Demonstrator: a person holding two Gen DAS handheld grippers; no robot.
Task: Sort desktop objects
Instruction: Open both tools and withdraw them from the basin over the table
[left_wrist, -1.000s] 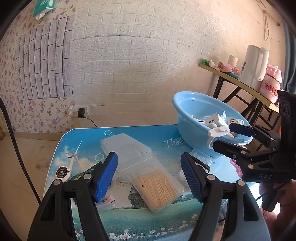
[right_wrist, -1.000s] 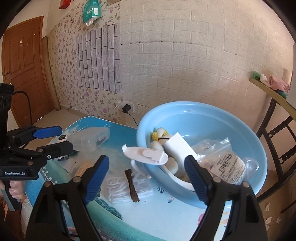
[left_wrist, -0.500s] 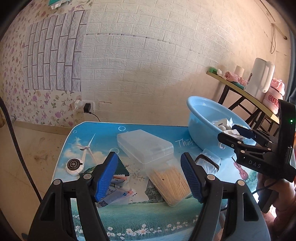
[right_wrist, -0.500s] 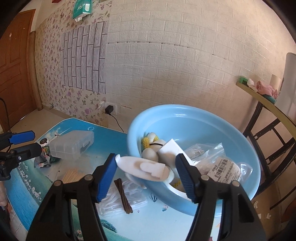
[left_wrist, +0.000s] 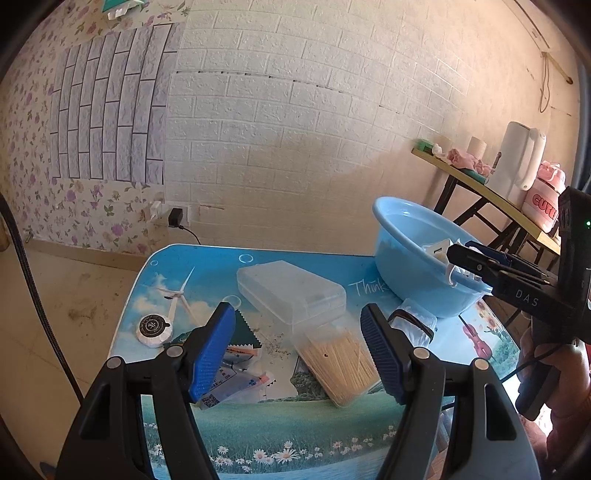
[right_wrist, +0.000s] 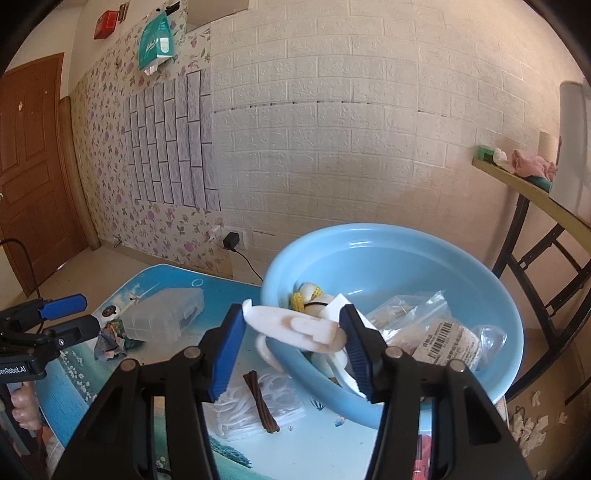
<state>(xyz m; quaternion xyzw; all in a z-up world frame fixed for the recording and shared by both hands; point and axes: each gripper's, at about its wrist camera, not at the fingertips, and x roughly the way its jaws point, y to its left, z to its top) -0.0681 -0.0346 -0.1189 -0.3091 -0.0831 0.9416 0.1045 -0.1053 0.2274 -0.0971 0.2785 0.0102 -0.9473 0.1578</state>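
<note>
My right gripper (right_wrist: 291, 321) hangs over the near rim of the blue basin (right_wrist: 406, 251). Its jaws are closing, and both pads touch a white plastic hook piece (right_wrist: 295, 325) that lies tilted across the rim. The basin holds bagged items and a barcode-labelled packet (right_wrist: 447, 339). In the left wrist view the right gripper (left_wrist: 476, 258) shows at the basin (left_wrist: 410, 273) edge. My left gripper (left_wrist: 295, 310) stands open above the table with nothing between its fingers. Beyond it lie a clear lidded box (left_wrist: 291, 291) and a toothpick box (left_wrist: 340, 362).
The table (left_wrist: 258, 424) also carries a round black-and-white disc (left_wrist: 153, 326), paper sachets (left_wrist: 236, 373) and a bag of white rings with a brown stick (right_wrist: 258, 398). A side table (left_wrist: 480, 184) with a white kettle stands at the right. The wall is close behind.
The right jaws have narrowed from wide apart onto the white hook piece, which has tipped a little. The left gripper has drifted slightly and kept its opening.
</note>
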